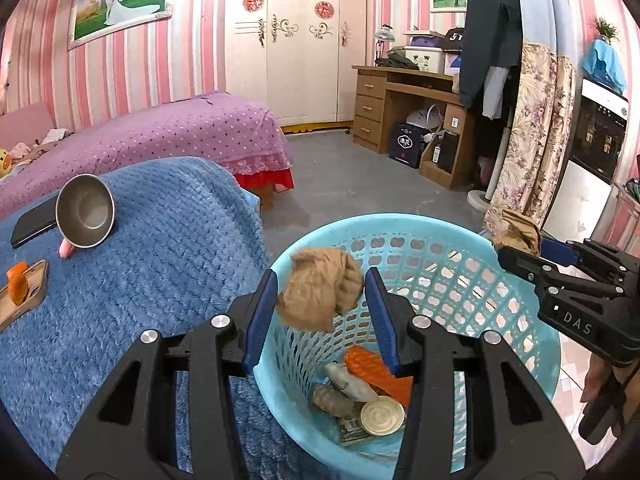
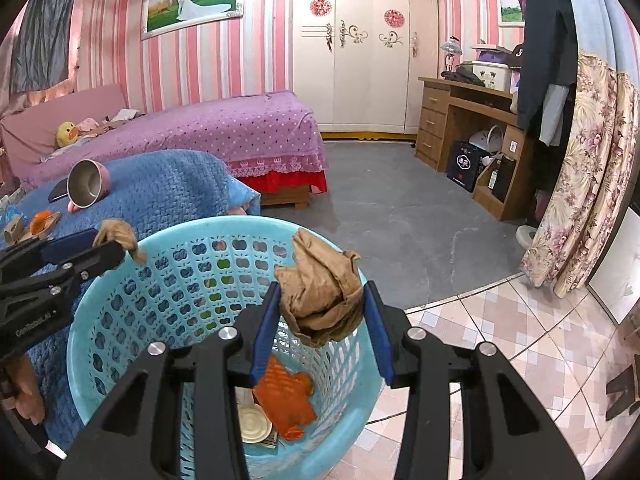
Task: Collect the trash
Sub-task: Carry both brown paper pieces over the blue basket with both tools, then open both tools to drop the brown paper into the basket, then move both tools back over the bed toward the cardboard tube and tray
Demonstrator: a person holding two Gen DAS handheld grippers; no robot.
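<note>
My left gripper (image 1: pixel 321 295) is shut on a crumpled brown paper ball (image 1: pixel 320 294) and holds it over the near rim of the light blue plastic basket (image 1: pixel 460 248). My right gripper (image 2: pixel 322 307) is shut on a second crumpled brown paper (image 2: pixel 320 292) above the same basket (image 2: pixel 120 280). Each gripper shows in the other's view, the right one at the basket's right rim (image 1: pixel 516 246) and the left one at its left rim (image 2: pixel 116 242). In the basket lie an orange wrapper (image 1: pixel 376 368), a round lid (image 1: pixel 382 416) and other scraps.
A blue blanket-covered table (image 1: pixel 152 280) stands left of the basket, with a tipped steel cup (image 1: pixel 85 211), a dark phone (image 1: pixel 34 224) and a small wooden tray with an orange piece (image 1: pixel 18 284). A purple bed, wardrobe, desk and floral curtain stand behind. Tiled floor lies to the right.
</note>
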